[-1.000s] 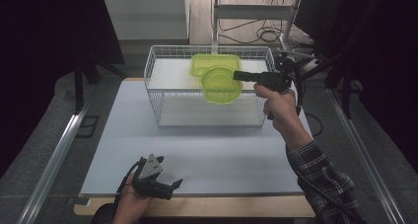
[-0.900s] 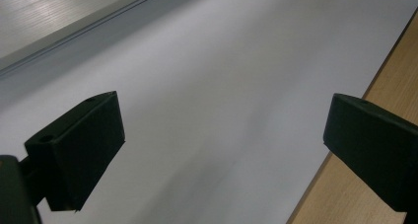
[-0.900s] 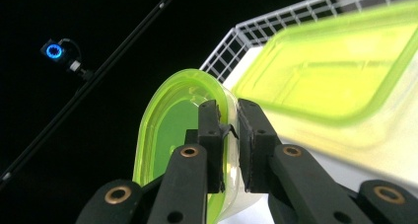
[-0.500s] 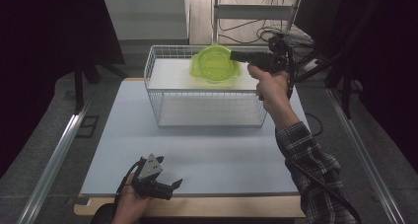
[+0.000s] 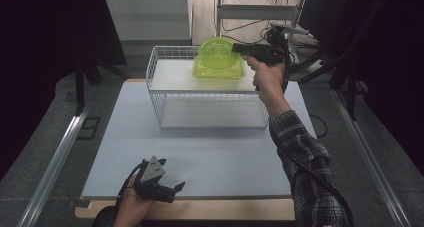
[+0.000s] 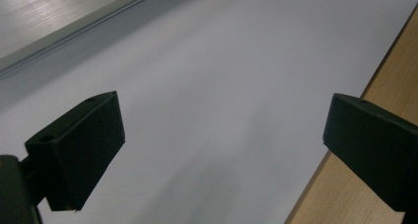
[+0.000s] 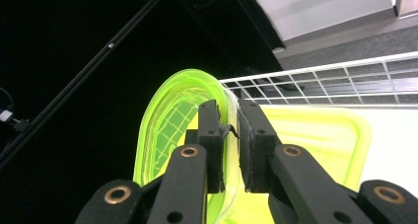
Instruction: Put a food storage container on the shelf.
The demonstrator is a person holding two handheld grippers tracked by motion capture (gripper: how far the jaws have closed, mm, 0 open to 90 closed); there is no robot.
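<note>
- Round translucent lime-green plastic bowl [image 5: 218, 55] hangs tipped up on edge above the far right end of the white wire basket [image 5: 165, 94], its hollow turned towards the near side.
- Right gripper [image 5: 238, 48] has its jaws pinched on the bowl's rim; in the right gripper view the two black jaws sit tight on either side of the thin green wall [image 7: 162, 130].
- Below it, inside the basket, lies a square lime-green plastic container [image 5: 220, 69], flat on the basket's white floor; whether bowl and container touch, I cannot tell.
- Left gripper [image 5: 172, 189] rests at the near edge of the white table mat [image 5: 215, 157], well apart from the action, jaws spread wide with nothing between them.
- My read of the step: the bowl is being handled over the basket, either lifted out or set in.
- To do it well, keep the pinch firm, since a thin rim hold on slick plastic could let the bowl swing or slip.
- Move slowly and keep the bowl clear of the wire wall's top edge.
- If it goes down, level it first so it lands flat.
</note>
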